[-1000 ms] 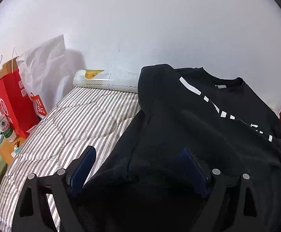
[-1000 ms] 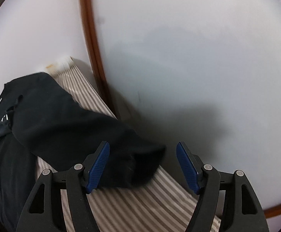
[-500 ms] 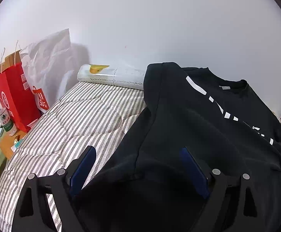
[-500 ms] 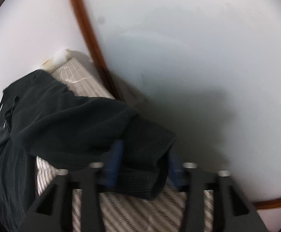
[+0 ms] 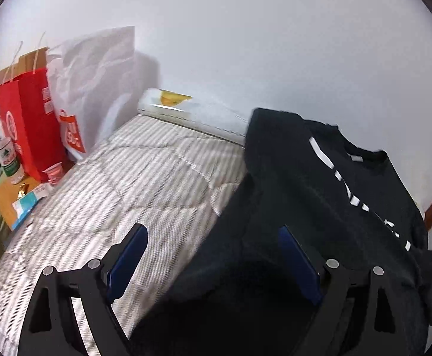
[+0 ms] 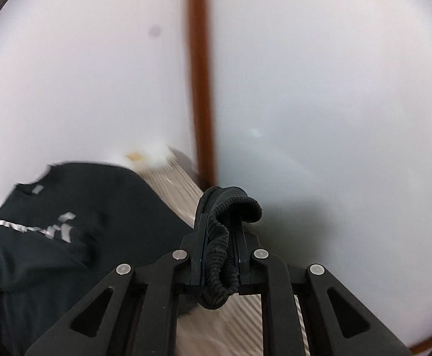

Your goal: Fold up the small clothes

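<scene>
right gripper [image 6: 220, 246] now around cuff [image 6: 230, 204]

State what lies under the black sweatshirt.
The black sweatshirt lies on the striped quilt, which shows beside it. Anything else beneath is covered.

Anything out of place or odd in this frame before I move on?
Nothing stands out. The black sweatshirt lies on the striped bed, its ribbed cuff clamped in the right gripper; the left gripper is open over the hem.
</scene>
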The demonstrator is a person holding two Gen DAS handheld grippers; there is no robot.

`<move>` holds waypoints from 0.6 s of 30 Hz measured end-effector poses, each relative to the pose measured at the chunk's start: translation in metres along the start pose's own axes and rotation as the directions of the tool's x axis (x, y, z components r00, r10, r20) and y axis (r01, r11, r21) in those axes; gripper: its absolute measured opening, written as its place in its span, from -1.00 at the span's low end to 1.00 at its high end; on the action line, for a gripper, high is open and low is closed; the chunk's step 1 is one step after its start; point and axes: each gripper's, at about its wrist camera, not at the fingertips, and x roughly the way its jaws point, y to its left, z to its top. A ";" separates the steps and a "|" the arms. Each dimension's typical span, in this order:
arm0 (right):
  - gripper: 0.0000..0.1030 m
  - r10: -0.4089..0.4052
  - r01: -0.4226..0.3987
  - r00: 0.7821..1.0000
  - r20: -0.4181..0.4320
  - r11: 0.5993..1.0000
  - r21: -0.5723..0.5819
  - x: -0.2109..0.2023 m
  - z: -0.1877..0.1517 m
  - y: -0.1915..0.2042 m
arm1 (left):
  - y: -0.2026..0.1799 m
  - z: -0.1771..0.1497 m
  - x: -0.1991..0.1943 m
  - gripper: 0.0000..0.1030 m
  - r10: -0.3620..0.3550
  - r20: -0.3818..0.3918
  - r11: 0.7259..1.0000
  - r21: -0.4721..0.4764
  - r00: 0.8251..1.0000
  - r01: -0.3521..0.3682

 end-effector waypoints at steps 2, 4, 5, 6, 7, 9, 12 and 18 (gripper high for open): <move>-0.75 0.040 -0.038 0.999 0.033 0.998 -0.051 -0.011 0.019 0.036 | 0.003 0.004 -0.003 0.73 0.002 -0.001 1.000 0.005 1.000 -0.002; -0.75 0.086 -0.080 0.994 0.061 0.992 -0.098 -0.023 0.037 0.076 | 0.005 0.009 -0.007 0.73 0.024 0.005 0.999 0.025 1.000 -0.024; -0.75 0.111 -0.102 0.991 0.071 0.988 -0.118 -0.028 0.045 0.095 | 0.007 0.011 -0.010 0.73 0.038 0.000 0.998 0.040 0.999 -0.038; -0.75 0.143 -0.130 0.986 0.085 0.981 -0.141 -0.034 0.054 0.118 | 0.009 0.013 -0.013 0.73 0.039 0.000 0.998 0.049 0.999 -0.039; -0.75 0.165 -0.149 0.982 0.093 0.976 -0.156 -0.037 0.060 0.134 | 0.012 0.015 -0.017 0.73 0.042 0.003 0.997 0.061 0.999 -0.042; -0.75 0.218 -0.195 0.970 0.108 0.962 -0.191 -0.045 0.070 0.175 | 0.018 0.019 -0.025 0.73 0.066 0.021 0.993 0.099 0.998 -0.067; -0.75 0.303 -0.278 0.949 0.089 0.934 -0.225 -0.053 0.077 0.240 | 0.030 0.025 -0.031 0.73 0.102 0.039 0.986 0.129 0.994 -0.106; -0.75 0.460 -0.442 0.888 -0.013 0.844 -0.303 -0.055 0.050 0.359 | 0.064 0.033 -0.040 0.73 0.125 0.030 0.985 0.118 0.992 -0.128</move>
